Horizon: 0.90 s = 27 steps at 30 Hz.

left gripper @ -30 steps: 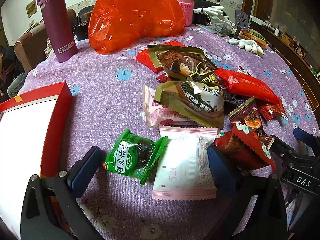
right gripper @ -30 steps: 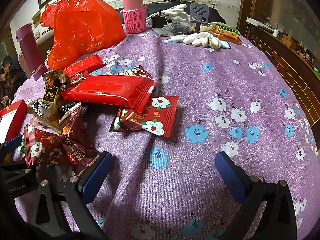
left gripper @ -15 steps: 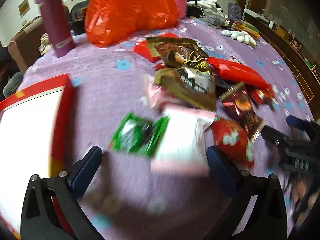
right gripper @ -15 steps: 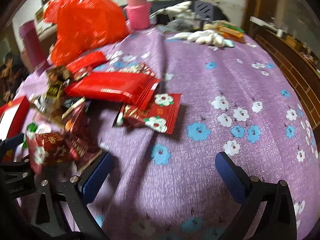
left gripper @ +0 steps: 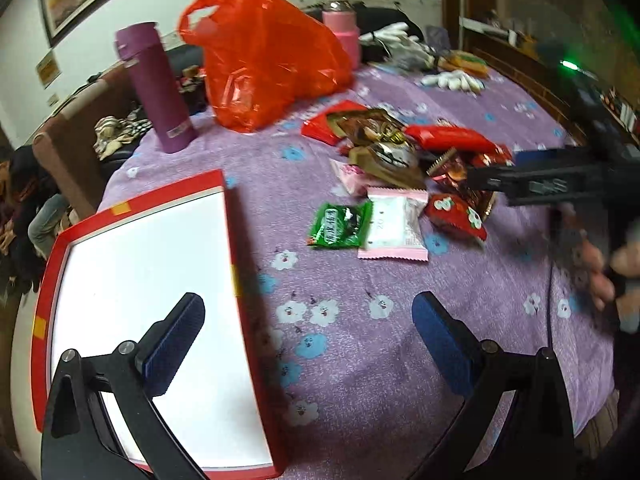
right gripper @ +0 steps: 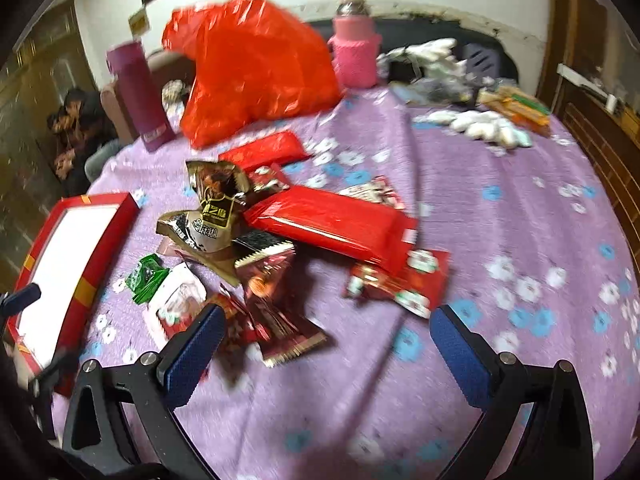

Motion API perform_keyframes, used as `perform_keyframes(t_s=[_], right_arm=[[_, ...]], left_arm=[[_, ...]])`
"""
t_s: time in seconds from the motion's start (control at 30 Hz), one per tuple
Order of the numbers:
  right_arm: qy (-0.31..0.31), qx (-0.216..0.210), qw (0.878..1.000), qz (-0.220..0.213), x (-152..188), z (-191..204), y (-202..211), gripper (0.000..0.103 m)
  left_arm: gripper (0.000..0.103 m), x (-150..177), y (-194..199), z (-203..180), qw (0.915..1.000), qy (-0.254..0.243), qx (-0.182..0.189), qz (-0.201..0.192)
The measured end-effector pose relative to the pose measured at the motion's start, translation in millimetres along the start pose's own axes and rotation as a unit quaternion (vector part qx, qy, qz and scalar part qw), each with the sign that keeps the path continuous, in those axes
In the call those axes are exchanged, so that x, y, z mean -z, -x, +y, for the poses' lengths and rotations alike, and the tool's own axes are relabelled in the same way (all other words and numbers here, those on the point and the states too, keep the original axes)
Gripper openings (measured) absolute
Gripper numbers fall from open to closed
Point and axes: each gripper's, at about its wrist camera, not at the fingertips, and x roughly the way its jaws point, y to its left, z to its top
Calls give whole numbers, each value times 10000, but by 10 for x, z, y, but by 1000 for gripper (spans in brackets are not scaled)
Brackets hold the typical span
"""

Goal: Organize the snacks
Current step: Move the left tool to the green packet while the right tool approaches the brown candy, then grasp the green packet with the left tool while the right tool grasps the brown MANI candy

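Long red pkt (right gripper: 332,226) lying flat, axis left-right, both claws wide

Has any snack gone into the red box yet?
No, the red box shows only its bare white inside; the green packet lies on the tablecloth.
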Motion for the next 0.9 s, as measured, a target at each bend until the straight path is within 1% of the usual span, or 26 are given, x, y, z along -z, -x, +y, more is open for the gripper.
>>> perform_keyframes(t_s=[0.03, 0.1, 0.17, 0.23, 0.33, 0.4, 0.43, 0.47, 0.5, 0.53, 0.57, 0.6, 0.63, 0.67, 0.7, 0.73, 0.77, 0.83, 0.87, 0.9], right_arm=[[-20, -32, 10000, 87, -20, 10, -70, 98], [-72, -118, 9993, 335, -56, 40, -257, 92], [-139, -179, 9987, 463, -63, 33, -370, 93], [26, -14, 9993, 376, -64, 79, -391, 90], [184, 76, 9995, 252, -45, 86, -399, 85], [361, 212, 9990, 153, -20, 116, -379, 77], [337, 175, 9992, 117, -18, 98, -369, 74], [304, 175, 9993, 95, -15, 62, -346, 65], [215, 154, 9996, 58, -26, -3, -325, 50], [23, 8, 10000, 48, -41, -105, -306, 47], [-122, -154, 9998, 61, -72, -180, -302, 45], [-330, -413, 9986, 81, -83, -279, -295, 45], [-416, -529, 9977, 92, -84, -324, -290, 45], [-452, -581, 9972, 97, -88, -339, -287, 45], [-447, -589, 9972, 107, -89, -343, -285, 45], [-401, -550, 9976, 110, -85, -323, -283, 45], [-353, -515, 9980, 107, -76, -301, -279, 45], [-215, -415, 9989, 98, -47, -245, -263, 45], [-189, -400, 9990, 96, -31, -238, -255, 45], [-170, -397, 9990, 102, -25, -234, -250, 45]], left_arm=[[103, -22, -10, -23, 10000, -74, -27, 11], [103, -115, -55, -39, 9998, -202, -84, 23], [103, -206, -125, -55, 9996, -278, -65, 63], [103, -311, -262, -90, 9988, -394, -174, 246], [103, -421, -445, -142, 9974, -513, -267, 419], [103, -476, -591, -158, 9961, -530, -417, 570], [103, -490, -645, -163, 9958, -510, -440, 627], [103, -507, -699, -155, 9957, -459, -429, 683], [100, -505, -735, -145, 9959, -390, -395, 711], [98, -507, -766, -139, 9961, -345, -352, 730], [95, -510, -801, -130, 9962, -304, -314, 756], [94, -511, -826, -123, 9962, -260, -298, 776], [93, -513, -847, -114, 9962, -205, -294, 795], [88, -517, -865, -107, 9961, -162, -276, 818], [81, -519, -879, -111, 9961, -135, -218, 846], [78, -518, -899, -119, 9958, -124, -139, 892], [76, -511, -901, -130, 9963, -108, -75, 844], [75, -513, -904, -162, 9968, -154, -55, 781], [73, -519, -906, -172, 9970, -174, -41, 750], [69, -519, -903, -177, 9972, -171, -8, 729]])
